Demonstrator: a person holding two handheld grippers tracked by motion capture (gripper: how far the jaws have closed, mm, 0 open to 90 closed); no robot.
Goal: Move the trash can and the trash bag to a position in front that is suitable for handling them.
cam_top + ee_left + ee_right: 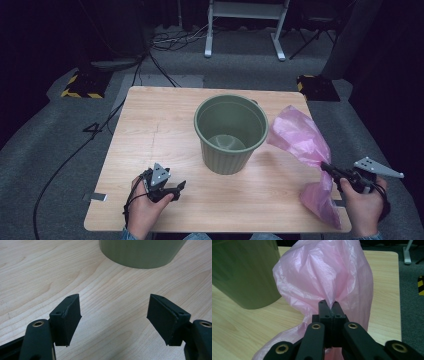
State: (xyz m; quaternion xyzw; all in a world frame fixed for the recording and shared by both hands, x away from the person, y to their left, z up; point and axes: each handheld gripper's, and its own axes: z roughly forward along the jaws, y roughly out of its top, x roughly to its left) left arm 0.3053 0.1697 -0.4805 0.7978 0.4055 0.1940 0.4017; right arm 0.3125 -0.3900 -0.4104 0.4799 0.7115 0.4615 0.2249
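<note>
High view: the right gripper (327,168) clenches the pink bag (300,137) just right of the green bin (230,132) on the surface (150,125); the left gripper (177,187) rests near the bin's lower left.

Left gripper view: jaws released, bin (142,252) ahead.

Right gripper view: jaws pinch the bag (324,277) beside the bin (242,272).

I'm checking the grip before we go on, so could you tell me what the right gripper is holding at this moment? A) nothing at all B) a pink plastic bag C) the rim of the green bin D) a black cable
B: in the right gripper view, the right gripper has its jaws pressed together on a bunched fold of the pink plastic bag, beside the green bin.
</note>
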